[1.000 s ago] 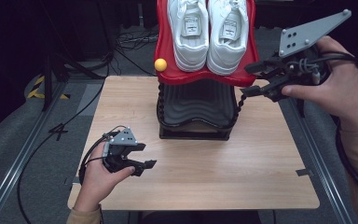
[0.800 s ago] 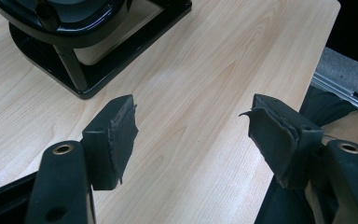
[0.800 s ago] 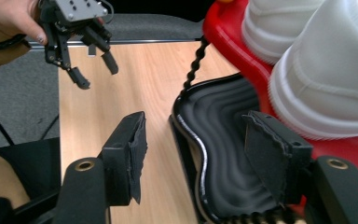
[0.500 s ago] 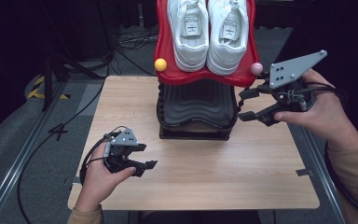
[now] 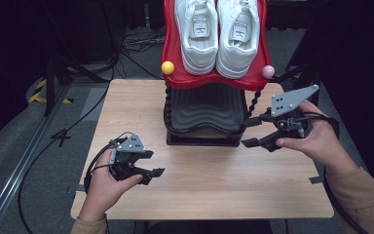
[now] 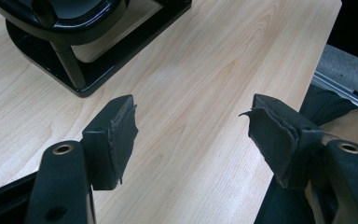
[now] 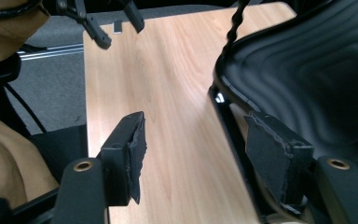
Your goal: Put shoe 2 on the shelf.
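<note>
Two grippers, both spread wide and empty: left gripper point(image 5: 148, 163) over bare table point(image 5: 209, 195) near the front edge, right gripper point(image 5: 254, 130) just beside the black rack point(image 5: 204, 114). Two white shoes point(image 5: 216, 34) on the red tray point(image 5: 175, 58) above.

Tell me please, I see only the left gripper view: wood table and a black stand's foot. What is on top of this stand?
Observer: A red tray carrying a pair of white sneakers, seen in the high view.
Operator: Where are the other tongs?
Observer: The right tongs are open beside the stand's right front corner, holding nothing.
Operator: Anything else on this tray?
Observer: A yellow ball at its left corner and a pink ball at its right.
</note>
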